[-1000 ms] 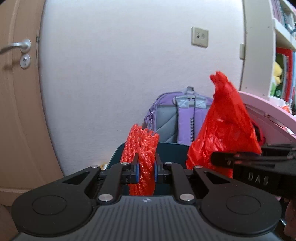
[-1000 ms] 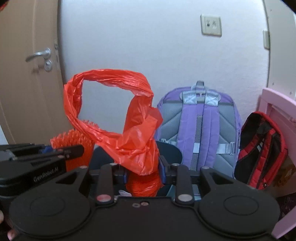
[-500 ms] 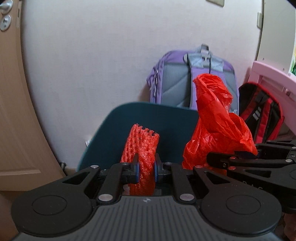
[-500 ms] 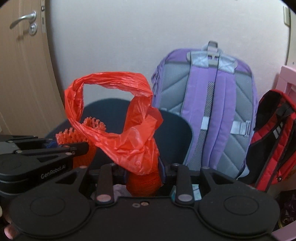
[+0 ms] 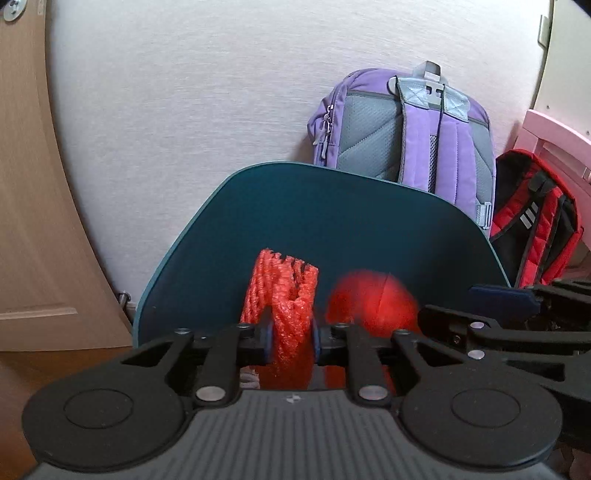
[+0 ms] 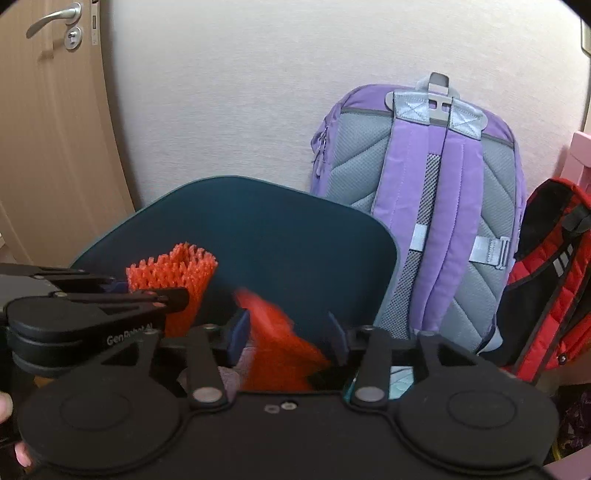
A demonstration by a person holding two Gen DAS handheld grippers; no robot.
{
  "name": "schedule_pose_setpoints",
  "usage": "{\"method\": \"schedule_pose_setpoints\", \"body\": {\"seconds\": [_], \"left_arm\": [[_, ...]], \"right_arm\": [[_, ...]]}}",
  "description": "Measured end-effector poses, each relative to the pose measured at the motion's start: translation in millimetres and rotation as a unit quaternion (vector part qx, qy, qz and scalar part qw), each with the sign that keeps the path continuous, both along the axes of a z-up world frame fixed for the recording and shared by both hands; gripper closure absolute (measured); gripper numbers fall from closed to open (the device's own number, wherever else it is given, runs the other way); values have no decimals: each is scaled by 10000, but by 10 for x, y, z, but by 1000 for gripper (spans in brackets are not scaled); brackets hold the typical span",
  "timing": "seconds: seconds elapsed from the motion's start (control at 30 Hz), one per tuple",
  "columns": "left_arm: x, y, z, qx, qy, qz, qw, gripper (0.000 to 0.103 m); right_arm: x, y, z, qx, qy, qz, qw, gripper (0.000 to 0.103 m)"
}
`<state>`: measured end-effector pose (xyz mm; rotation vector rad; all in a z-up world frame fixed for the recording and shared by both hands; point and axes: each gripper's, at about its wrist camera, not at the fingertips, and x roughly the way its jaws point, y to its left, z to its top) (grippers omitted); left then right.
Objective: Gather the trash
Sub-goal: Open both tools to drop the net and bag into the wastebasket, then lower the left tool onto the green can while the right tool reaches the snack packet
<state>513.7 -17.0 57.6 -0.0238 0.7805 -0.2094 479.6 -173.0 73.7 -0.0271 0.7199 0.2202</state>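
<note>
Over the bin — both grippers' jaws just opening.

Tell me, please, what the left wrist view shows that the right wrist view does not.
Only the left wrist view shows a small metal fitting at the wall's foot. Only the right wrist view shows the door handle and a fingertip. Both show the red net, the blurred red bag, the teal lid, the purple backpack and the red backpack.
</note>
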Motion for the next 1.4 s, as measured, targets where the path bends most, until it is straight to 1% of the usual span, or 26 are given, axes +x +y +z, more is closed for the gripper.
{"method": "schedule_pose_setpoints", "body": {"seconds": [0.1,0.17,0.23,0.27,0.3,0.33,0.47,0.53,0.6,0.63,0.73,0.83,0.87,0.93,0.97,1.1,1.2,1.4], "left_arm": [[-41,-38,41,54,-51,14,10000,73],[-86,-33,85,-9,-46,30,10000,69],[-129,-28,146,-77,-64,30,9999,57],[-175,-15,191,-86,-112,80,9999,44],[-219,-1,235,-100,-178,110,9997,35],[-254,6,278,-134,-239,101,9996,33],[-456,30,470,-205,-362,38,9991,32],[-599,43,570,-227,-425,-3,9988,30],[-753,57,653,-232,-499,-33,9985,27],[-840,67,694,-229,-532,-57,9983,26],[-1075,83,794,-211,-580,-99,9980,26],[-1343,123,867,-229,-639,-151,9976,26],[-1430,134,887,-223,-654,-163,9975,24],[-1586,150,918,-212,-688,-192,9972,22],[-1679,167,935,-189,-728,-180,9970,22],[-1962,228,940,-187,-747,-234,9968,20],[-2167,275,893,-99,-739,-281,9968,20],[-2451,367,657,-58,-538,-305,9981,19]], "right_arm": [[-42,-30,55,-14,-56,-61,10000,50],[-92,-62,102,19,-74,-86,9999,49],[-165,-104,165,27,-116,-135,9998,47],[-208,-131,198,43,-135,-159,9998,46],[-249,-156,234,70,-152,-172,9997,42],[-298,-179,273,88,-176,-170,9997,41],[-522,-241,435,88,-279,-193,9994,40],[-657,-263,514,147,-323,-174,9992,39],[-808,-284,589,194,-371,-155,9990,35],[-889,-302,623,216,-407,-143,9988,33],[-1138,-333,715,237,-490,-75,9985,31],[-1386,-367,770,279,-545,-11,9981,29],[-1474,-376,780,303,-554,13,9980,28],[-1639,-395,788,340,-578,51,9977,23],[-1721,-403,789,361,-589,74,9976,22],[-2001,-460,755,512,-581,170,9969,15],[-2197,-480,672,589,-548,236,9965,11],[-2475,-482,322,662,-354,332,9966,4]]}}
